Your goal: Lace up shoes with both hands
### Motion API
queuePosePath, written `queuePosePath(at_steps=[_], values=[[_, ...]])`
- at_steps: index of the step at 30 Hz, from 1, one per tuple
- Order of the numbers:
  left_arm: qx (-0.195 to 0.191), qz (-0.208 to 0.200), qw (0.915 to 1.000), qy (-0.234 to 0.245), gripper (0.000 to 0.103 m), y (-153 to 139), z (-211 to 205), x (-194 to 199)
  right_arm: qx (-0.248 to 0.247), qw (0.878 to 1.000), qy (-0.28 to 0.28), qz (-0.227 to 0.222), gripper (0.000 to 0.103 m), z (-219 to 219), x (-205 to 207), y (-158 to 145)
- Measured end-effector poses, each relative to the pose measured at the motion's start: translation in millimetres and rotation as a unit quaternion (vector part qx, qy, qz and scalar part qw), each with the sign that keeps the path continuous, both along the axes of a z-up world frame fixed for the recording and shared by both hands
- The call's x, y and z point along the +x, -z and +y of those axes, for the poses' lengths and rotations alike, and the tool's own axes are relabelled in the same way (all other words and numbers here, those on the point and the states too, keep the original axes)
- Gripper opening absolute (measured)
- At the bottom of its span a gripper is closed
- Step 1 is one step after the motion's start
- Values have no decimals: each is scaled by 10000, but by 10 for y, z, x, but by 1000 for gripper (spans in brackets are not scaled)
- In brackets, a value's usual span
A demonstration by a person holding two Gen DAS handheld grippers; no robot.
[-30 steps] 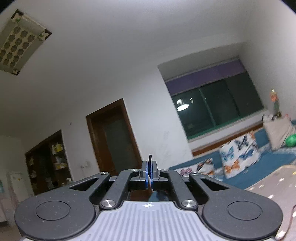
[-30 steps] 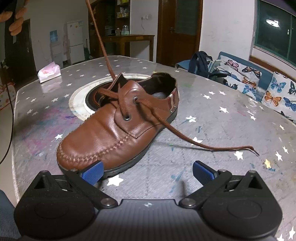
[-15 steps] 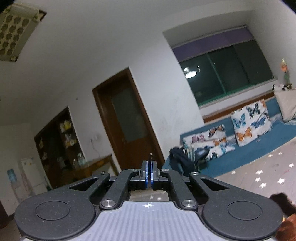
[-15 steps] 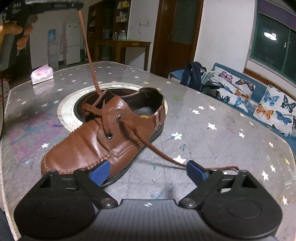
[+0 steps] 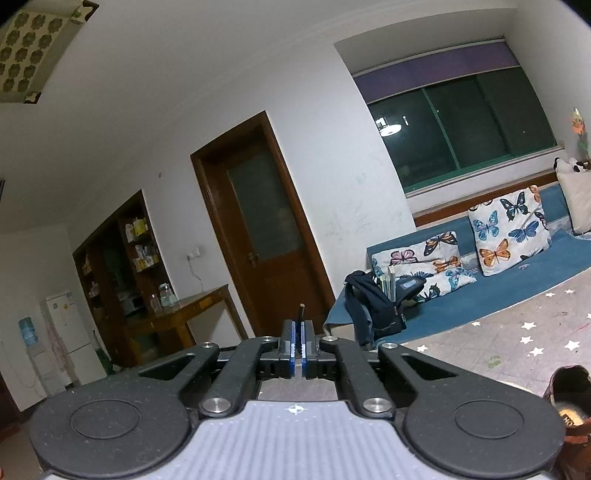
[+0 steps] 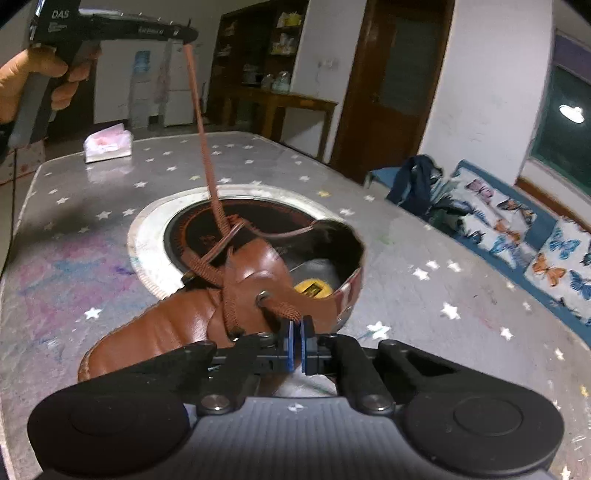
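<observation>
A brown leather shoe point(image 6: 177, 325) lies on the grey star-patterned table point(image 6: 424, 236), toe toward me. My right gripper point(image 6: 297, 334) is shut on the brown lace point(image 6: 284, 309) just outside the shoe's right eyelet. My left gripper point(image 6: 184, 35) is raised high at the far left and is shut on the other lace end point(image 6: 201, 129), which runs taut up from the shoe. In the left wrist view the left gripper point(image 5: 297, 345) is shut, with the lace tip point(image 5: 301, 312) sticking up between the pads; the shoe's heel point(image 5: 570, 398) shows at the lower right.
A round black hob with a white ring point(image 6: 155, 221) is set into the table under the shoe. A tissue pack point(image 6: 107, 146) lies at the table's far left. A blue sofa with butterfly cushions point(image 6: 517, 229) and a dark bag point(image 6: 417, 181) stand to the right.
My right gripper moved in to the shoe and shut on the lace by the right eyelet. My left gripper lowered and tilted downward while still holding the other lace end taut.
</observation>
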State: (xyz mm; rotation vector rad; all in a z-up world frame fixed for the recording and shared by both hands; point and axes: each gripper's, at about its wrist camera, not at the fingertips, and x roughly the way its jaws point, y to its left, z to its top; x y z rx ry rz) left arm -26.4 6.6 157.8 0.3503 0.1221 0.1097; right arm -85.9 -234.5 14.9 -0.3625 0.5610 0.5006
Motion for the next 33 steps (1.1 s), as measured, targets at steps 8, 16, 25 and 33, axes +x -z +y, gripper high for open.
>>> queuePosePath(at_steps=[8, 16, 25, 33], values=[[-128, 294, 9992, -223, 3, 140, 137, 108, 110, 9981, 555, -249, 2, -197, 1, -60], [-58, 588, 9977, -330, 7, 236, 152, 188, 116, 9974, 674, -230, 4, -211, 21, -66], [40, 753, 9964, -382, 28, 362, 104, 233, 241, 9966, 786, 39, 34, -309, -15, -90], [61, 892, 9954, -346, 48, 436, 32, 189, 279, 9946, 952, 313, 45, -373, -14, -49]])
